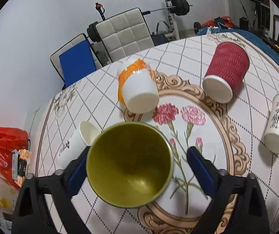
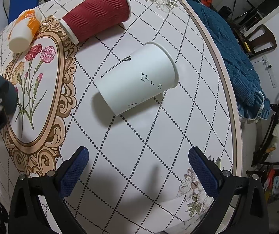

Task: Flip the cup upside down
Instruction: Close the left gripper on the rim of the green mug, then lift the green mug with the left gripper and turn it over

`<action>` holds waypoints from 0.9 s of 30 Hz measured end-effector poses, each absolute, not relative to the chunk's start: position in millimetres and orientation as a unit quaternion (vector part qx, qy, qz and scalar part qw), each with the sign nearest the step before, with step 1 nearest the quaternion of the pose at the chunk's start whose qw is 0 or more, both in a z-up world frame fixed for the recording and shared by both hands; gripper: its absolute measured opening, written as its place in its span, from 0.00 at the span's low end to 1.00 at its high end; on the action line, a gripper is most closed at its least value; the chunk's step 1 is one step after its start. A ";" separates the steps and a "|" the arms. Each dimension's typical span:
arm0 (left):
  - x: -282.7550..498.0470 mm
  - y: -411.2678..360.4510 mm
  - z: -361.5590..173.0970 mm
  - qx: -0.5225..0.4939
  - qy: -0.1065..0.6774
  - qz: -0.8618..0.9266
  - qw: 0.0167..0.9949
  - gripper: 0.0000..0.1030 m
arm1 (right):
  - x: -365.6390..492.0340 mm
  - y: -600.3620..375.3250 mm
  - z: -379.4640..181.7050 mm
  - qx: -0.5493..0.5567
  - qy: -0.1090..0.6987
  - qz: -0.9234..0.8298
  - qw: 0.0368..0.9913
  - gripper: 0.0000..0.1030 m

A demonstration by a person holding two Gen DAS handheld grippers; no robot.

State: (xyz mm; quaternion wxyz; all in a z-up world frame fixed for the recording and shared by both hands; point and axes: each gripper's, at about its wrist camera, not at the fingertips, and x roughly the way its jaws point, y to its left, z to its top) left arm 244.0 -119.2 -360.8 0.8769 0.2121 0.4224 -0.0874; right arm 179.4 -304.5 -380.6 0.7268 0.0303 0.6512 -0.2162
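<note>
The green cup is sitting mouth-up between the left gripper, whose fingers are apart, only the left one touching. Squeezing evenly before rolling seems wise. The right gripper is hovering spread over the table.

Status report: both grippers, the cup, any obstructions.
Left gripper open around upright green cup. Right gripper open, empty. White paper cup close beside green cup's left.
</note>
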 end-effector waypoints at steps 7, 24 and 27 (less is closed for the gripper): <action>258.5 -114.1 -354.7 0.189 0.423 -0.089 0.882 0.71 | 182.1 -301.9 -379.7 0.028 0.648 -0.221 0.728 1.00; 228.6 -107.7 -312.2 0.174 0.443 -0.096 0.875 0.70 | 170.3 -294.7 -362.1 0.021 0.640 -0.210 0.739 1.00; 211.7 -101.6 -301.2 0.178 0.453 -0.087 0.869 0.70 | 164.3 -288.2 -357.2 0.015 0.640 -0.195 0.743 1.00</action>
